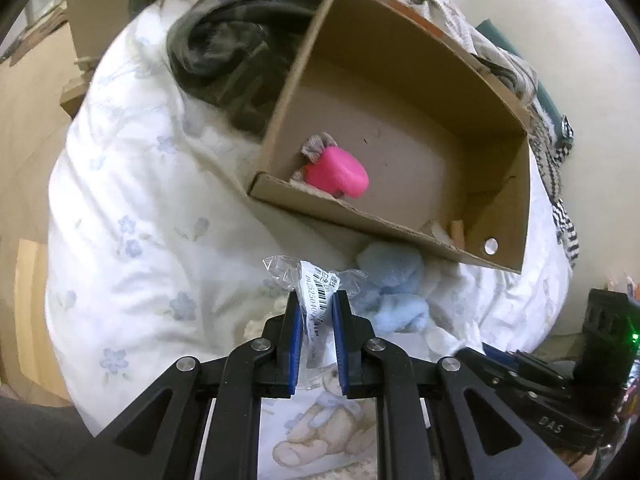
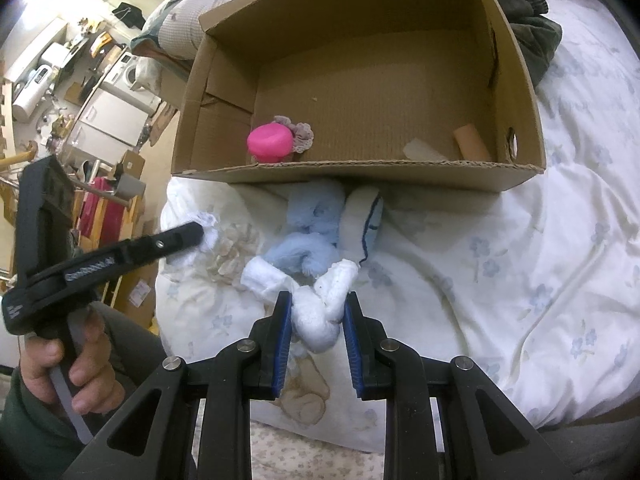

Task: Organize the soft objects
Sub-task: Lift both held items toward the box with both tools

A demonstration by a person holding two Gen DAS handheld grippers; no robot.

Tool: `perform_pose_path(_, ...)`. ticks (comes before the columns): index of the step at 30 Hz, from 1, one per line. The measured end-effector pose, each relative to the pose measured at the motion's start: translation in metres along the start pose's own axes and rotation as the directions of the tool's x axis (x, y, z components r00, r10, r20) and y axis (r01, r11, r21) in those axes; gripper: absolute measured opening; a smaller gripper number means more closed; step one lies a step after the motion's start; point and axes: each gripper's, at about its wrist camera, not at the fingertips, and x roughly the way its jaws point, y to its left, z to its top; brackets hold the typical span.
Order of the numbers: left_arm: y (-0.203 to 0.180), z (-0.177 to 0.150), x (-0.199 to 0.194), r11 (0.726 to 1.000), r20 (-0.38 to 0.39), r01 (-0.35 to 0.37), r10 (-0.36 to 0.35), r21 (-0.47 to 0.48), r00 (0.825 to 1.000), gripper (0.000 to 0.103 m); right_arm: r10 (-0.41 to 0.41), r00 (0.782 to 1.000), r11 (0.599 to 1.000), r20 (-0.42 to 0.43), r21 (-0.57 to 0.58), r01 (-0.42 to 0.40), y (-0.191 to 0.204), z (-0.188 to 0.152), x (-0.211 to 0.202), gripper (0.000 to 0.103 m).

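Note:
My left gripper (image 1: 316, 300) is shut on a clear plastic bag with a barcode label (image 1: 312, 284), held above the floral quilt. My right gripper (image 2: 316, 300) is shut on a white rolled sock (image 2: 318, 320) on the bed. A fluffy light-blue soft item (image 2: 308, 240) lies just before the cardboard box (image 2: 360, 174); it also shows in the left wrist view (image 1: 394, 284). A grey-and-blue sock (image 2: 366, 216) lies beside it. Inside the box are a pink soft item (image 2: 269, 142) with a frilly piece, a tan roll (image 2: 470, 142) and a white piece (image 2: 422, 150).
The box (image 1: 360, 216) sits on the white floral quilt (image 1: 140, 200). Dark green clothing (image 1: 224, 48) lies behind the box. The left gripper body (image 2: 100, 256) is at the bed's left side. Room furniture (image 2: 100, 100) stands beyond the bed's left edge.

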Motion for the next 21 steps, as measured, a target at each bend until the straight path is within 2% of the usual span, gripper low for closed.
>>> perform_pose_path(3,-0.004,0.001,-0.011,0.999,0.044,-0.026,0.024,0.029,0.999,0.013,0.008,1.0,1.0,0.015,0.007,-0.008,-0.001,0.0,-0.005,0.027)
perform_pose_path(8,-0.008,-0.007,-0.023,0.995,0.076,-0.078,0.073,0.059,0.994,0.013,0.043,0.997,0.999,0.071,0.0,-0.043,0.001,0.002,-0.02,0.027)
perform_pose_path(14,-0.027,-0.006,-0.053,0.988,0.162,-0.084,0.063,0.129,0.985,0.013,0.074,0.982,0.997,0.175,-0.04,-0.068,0.012,0.008,-0.05,0.027)
perform_pose_path(21,-0.039,0.022,-0.074,0.982,0.231,-0.091,0.051,0.166,0.972,0.013,0.065,0.961,0.997,0.268,-0.054,-0.052,0.018,0.036,-0.074,0.027)
